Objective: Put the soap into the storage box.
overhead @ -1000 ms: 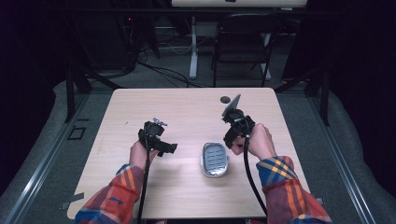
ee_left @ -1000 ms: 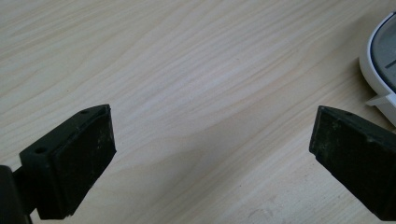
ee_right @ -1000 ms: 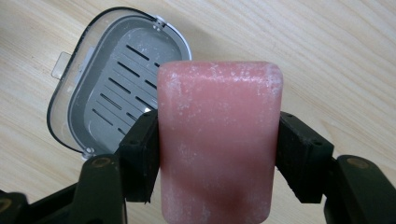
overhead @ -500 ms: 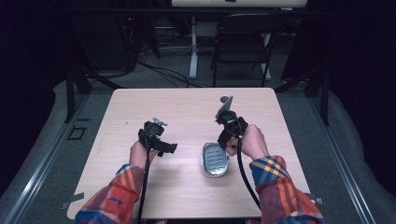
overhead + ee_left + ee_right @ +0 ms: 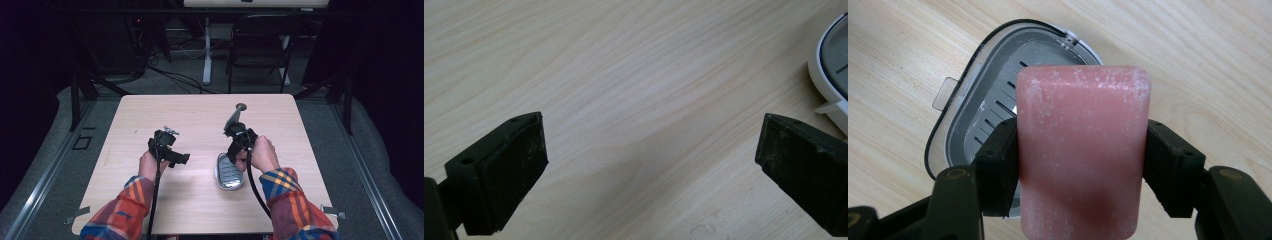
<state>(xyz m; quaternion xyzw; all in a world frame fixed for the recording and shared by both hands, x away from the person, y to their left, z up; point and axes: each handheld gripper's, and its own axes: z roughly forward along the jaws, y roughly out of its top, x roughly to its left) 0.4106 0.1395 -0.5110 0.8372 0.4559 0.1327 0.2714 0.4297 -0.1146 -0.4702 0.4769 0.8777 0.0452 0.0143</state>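
Observation:
A pink soap bar (image 5: 1083,150) stands upright between the jaws of my right gripper (image 5: 1078,165), which is shut on its two sides. Just beyond and below it lies a white soap dish (image 5: 955,135) with a grey slotted insert. In the high view the soap dish (image 5: 229,174) sits on the wooden table (image 5: 190,210) right of centre, and the right gripper (image 5: 235,149) hovers over its far end. My left gripper (image 5: 172,156) is held left of the dish. Its jaws stand wide open over bare wood (image 5: 649,170), with the dish's edge (image 5: 831,65) at the far right.
A small dark round object (image 5: 241,106) lies near the table's far edge. A black chair (image 5: 260,45) and cables stand on the floor behind the table. Plaid sleeves come in from the bottom edge.
My right gripper has moved left and down with the soap bar, from beside the dish to over its far end. The left gripper has stayed put.

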